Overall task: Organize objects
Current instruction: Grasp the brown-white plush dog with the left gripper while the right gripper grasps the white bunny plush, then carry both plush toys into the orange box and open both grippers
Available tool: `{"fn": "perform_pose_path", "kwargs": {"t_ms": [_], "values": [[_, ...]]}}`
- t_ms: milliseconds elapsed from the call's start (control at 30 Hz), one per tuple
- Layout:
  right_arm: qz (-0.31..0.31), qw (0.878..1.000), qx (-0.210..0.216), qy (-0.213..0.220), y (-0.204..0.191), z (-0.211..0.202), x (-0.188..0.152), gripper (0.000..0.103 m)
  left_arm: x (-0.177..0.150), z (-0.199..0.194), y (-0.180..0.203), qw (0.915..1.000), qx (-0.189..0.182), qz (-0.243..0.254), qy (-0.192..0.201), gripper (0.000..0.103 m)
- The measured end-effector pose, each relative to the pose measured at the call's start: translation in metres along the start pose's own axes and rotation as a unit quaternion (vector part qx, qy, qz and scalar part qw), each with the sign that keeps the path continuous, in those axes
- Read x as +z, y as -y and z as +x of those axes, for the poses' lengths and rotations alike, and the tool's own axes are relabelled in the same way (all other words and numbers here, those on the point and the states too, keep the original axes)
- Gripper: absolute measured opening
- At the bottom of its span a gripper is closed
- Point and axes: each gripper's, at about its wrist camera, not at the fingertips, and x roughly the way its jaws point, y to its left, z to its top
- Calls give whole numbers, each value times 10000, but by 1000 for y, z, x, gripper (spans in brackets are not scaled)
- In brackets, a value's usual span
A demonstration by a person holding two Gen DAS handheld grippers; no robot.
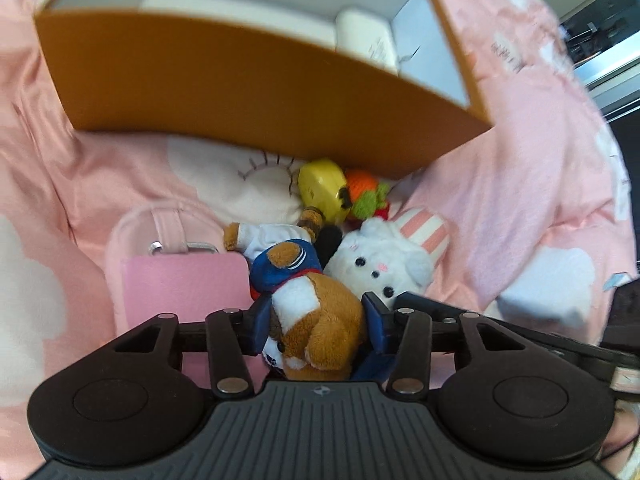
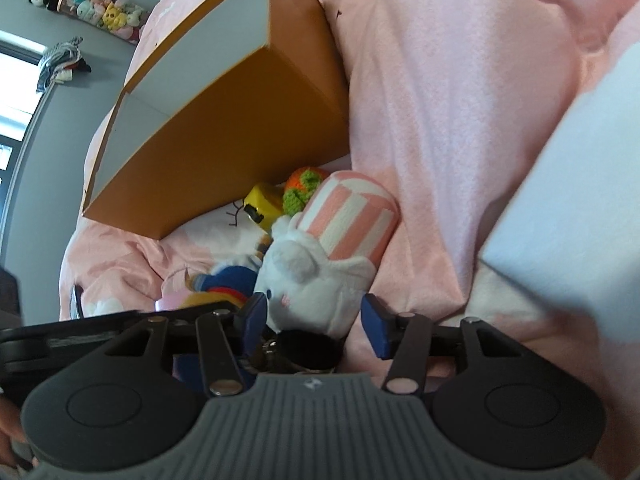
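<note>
My left gripper point(image 1: 318, 320) is shut on a brown plush dog with a blue cap point(image 1: 332, 308), its blue pads pressing on both sides of the body. Beside it lies a white bunny plush point(image 1: 380, 260) with a pink-striped part point(image 1: 428, 232). In the right wrist view this bunny point(image 2: 312, 280) sits between the fingers of my right gripper point(image 2: 314, 320), which stands open; the right pad point(image 2: 376, 328) is just off the fur. A black fluffy piece with a metal ring point(image 2: 308, 348) lies under the bunny. The dog's blue cap point(image 2: 228, 280) shows to the left.
An orange box point(image 1: 240, 80) with a white inside and pale items stands just behind the toys on pink bedding point(image 1: 520, 160). A yellow toy point(image 1: 320, 184) and an orange-green crocheted toy point(image 1: 364, 192) lie at its base. A pink flat case point(image 1: 184, 284) lies left. A pale blurred block point(image 2: 580, 200) is at right.
</note>
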Motion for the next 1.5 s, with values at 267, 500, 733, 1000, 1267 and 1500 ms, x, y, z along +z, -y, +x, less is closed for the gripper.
{"fn": "perform_pose_path", "kwargs": {"t_ms": [267,500,733,1000,1267,1500], "values": [[-252,9989,-382,71,-16,17,0,67,-1,-44,2,9941,-45,466,975,54],[-268,9974,-666,54,-20,38,2,70,-2,-54,-1,9912,-211,585,1171,54],[-598,9954,-711,219,-33,23,-8,58,-8,-68,1,9862,-377,865,1362,54],[-1657,9809,-677,762,-79,-39,-14,58,-6,-99,16,9718,-401,1623,1661,54],[-2971,9496,-388,923,-143,-89,24,58,34,-134,25,9524,-130,2238,2068,54],[-3654,9248,-434,972,-178,-76,93,58,94,-129,31,9408,188,2666,2087,54]]}}
